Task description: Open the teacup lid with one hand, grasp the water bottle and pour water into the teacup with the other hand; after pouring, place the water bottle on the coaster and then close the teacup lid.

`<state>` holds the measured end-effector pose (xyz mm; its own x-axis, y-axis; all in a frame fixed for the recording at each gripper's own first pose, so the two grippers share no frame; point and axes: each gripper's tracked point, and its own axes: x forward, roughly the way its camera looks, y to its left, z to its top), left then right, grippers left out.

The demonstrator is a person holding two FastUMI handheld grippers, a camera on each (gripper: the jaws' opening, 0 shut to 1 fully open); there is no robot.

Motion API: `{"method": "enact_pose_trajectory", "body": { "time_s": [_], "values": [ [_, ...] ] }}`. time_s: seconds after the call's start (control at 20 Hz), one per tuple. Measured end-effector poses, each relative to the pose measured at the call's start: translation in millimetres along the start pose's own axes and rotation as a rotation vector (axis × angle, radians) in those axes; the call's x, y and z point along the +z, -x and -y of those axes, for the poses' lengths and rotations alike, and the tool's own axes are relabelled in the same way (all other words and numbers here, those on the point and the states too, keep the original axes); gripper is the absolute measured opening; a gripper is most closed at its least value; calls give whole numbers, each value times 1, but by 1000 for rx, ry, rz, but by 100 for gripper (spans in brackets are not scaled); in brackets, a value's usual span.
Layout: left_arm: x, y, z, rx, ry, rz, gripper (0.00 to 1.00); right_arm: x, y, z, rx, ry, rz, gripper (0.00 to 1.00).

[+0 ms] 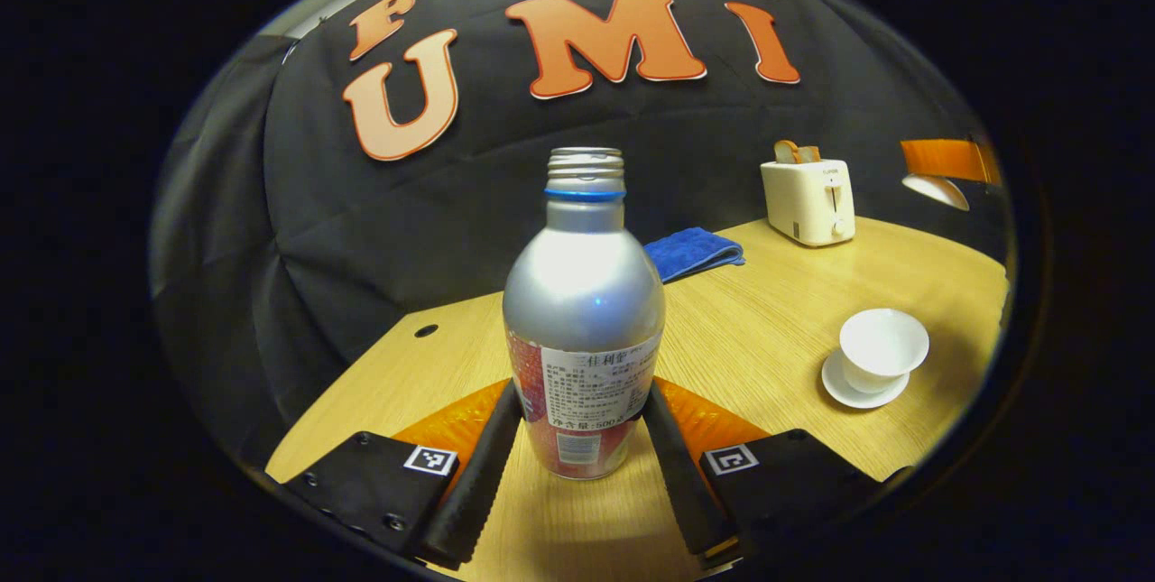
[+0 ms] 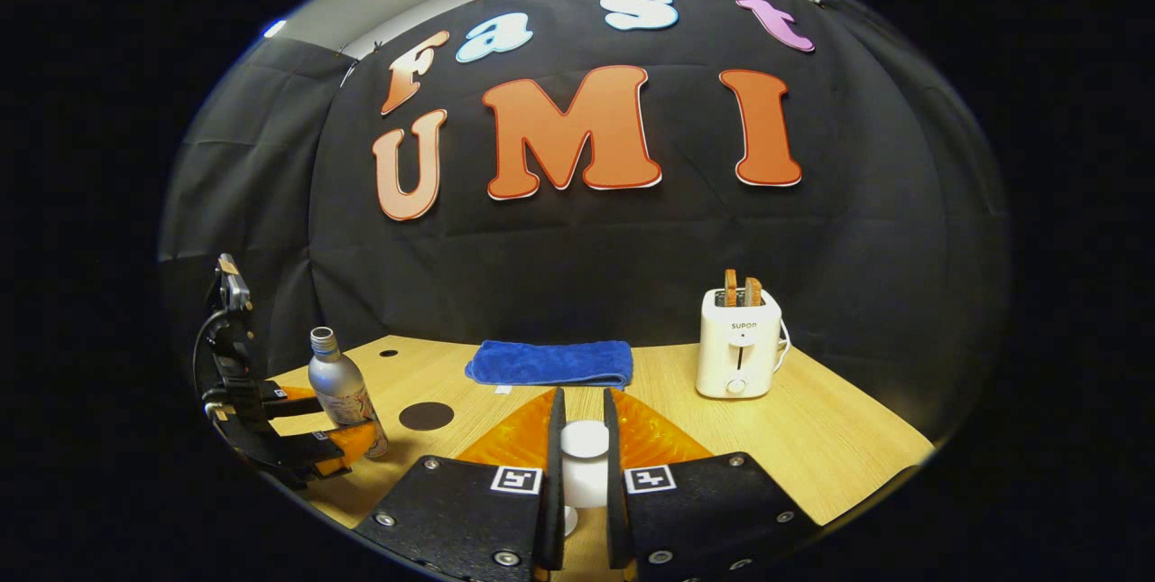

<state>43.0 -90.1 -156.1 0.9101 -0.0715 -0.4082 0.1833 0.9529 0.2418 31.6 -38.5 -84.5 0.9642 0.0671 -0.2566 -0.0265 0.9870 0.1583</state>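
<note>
A silver water bottle (image 1: 582,293) with no cap and a printed label stands upright between the fingers of my left gripper (image 1: 582,394), which press on its lower sides. I cannot tell whether its base touches the table. The white teacup (image 1: 882,349) sits uncovered on its saucer (image 1: 844,391) to the right. In the right gripper view, my right gripper (image 2: 583,401) is shut on the white teacup lid (image 2: 585,465), held above the table. Far left in that view are the left gripper (image 2: 316,429) and the bottle (image 2: 336,388), slightly tilted. A dark round coaster (image 2: 426,416) lies beside them.
A folded blue cloth (image 2: 549,363) lies at the back of the wooden table (image 2: 812,438). A white toaster (image 2: 738,343) with two slices in it stands at the back right. A small hole (image 1: 426,330) is in the tabletop near the wall.
</note>
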Motion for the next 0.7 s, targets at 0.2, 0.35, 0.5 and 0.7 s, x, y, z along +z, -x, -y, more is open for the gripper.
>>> {"method": "enact_pose_trajectory", "body": {
  "time_s": [0.2,0.35,0.5,0.7],
  "values": [
    [5,-3,9,4,-136,11,82,2,2,12,-15,0,8,19],
    [9,-6,18,9,-244,19,84,0,3,22,-25,3,5,19],
    [11,-9,29,-6,-341,25,84,1,4,31,-36,-4,7,19],
    [8,-11,44,-25,-456,25,84,2,3,42,-43,-9,16,19]
  ]
}}
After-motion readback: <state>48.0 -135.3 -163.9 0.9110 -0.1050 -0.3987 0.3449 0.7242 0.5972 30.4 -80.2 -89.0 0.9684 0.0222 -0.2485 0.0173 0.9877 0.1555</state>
